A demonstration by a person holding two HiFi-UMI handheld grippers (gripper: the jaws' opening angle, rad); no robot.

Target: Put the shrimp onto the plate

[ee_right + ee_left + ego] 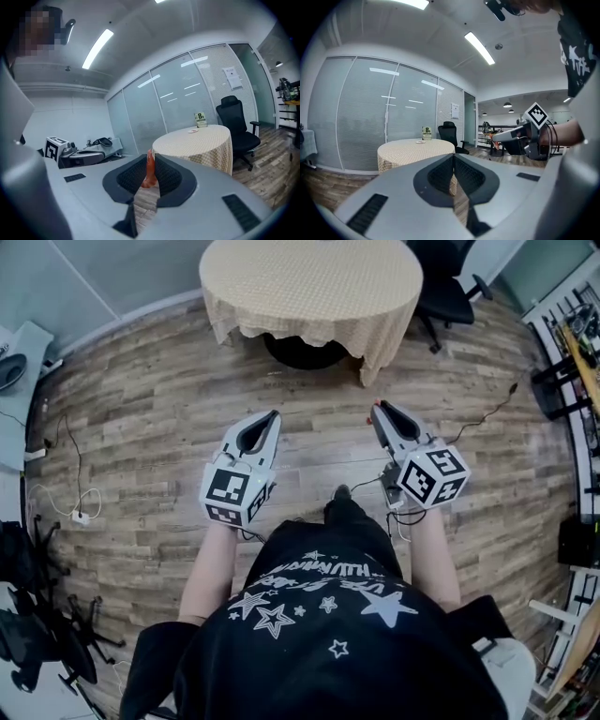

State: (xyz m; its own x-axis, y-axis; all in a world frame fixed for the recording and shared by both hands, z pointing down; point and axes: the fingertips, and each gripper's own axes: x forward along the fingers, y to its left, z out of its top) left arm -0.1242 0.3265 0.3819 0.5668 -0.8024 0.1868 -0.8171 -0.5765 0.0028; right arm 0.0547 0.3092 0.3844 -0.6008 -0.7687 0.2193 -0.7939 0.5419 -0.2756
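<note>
The right gripper [379, 409] is clamping an orange-red shrimp [150, 169] upright between its jaws; the left gripper [453, 158] is hanging with jaws pressed together. Well apart, a small pale plate [192, 131] is sitting on the round beige-checked clothed table [201, 146], standing on wooden plank flooring [141, 427] beside a frosted glass wall [178, 103].

Chair [448, 294] beside table [309, 282] (far right)

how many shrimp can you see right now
1: the shrimp is pinched between the jaws of the right hand-held gripper. The left hand-held gripper is shut on nothing. More shrimp may lie out of view.
</note>
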